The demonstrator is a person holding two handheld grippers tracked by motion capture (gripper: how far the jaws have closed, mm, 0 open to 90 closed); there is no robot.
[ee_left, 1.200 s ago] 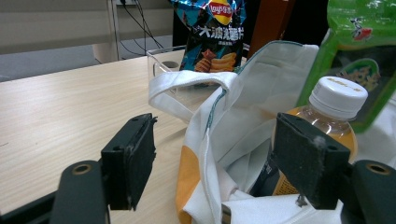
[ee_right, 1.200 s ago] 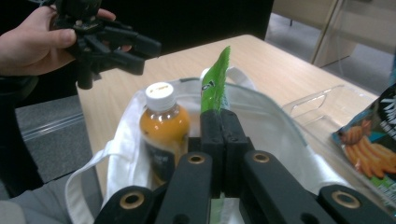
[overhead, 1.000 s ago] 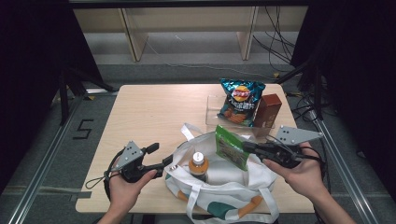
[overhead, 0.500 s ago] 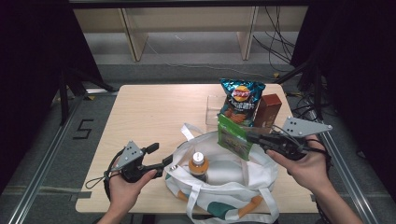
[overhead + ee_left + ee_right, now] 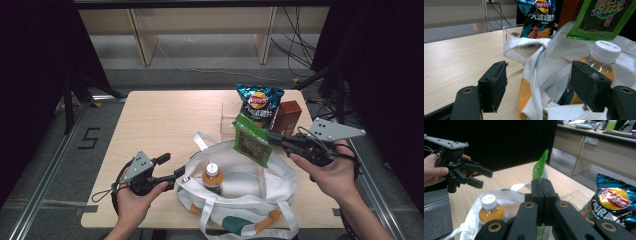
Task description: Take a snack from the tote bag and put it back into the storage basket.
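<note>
Above the white tote bag (image 5: 260, 185) that sits on the tabletop (image 5: 160, 125), the right gripper (image 5: 272, 138) holds a flat green snack packet (image 5: 252, 141) by its edge, fingers pressed tight together on it. In the right gripper view the packet (image 5: 541, 166) stands up thin and edge-on from between the closed fingers (image 5: 537, 192). It hangs clear of the bag's mouth, over the rim farthest from the person.

Inside the bag stands an orange drink bottle (image 5: 212, 177) with a white cap, upright. Just beyond the bag, a blue chip bag (image 5: 258, 102) stands in a clear plastic box (image 5: 229, 116), with a brown carton (image 5: 287, 116) just beside it.

At the bag's left rim, the left gripper (image 5: 180, 173) rests low, its fingers (image 5: 495, 85) spread wide apart with the cloth edge (image 5: 534, 82) and the bottle (image 5: 599, 62) between them, pressing on neither.
</note>
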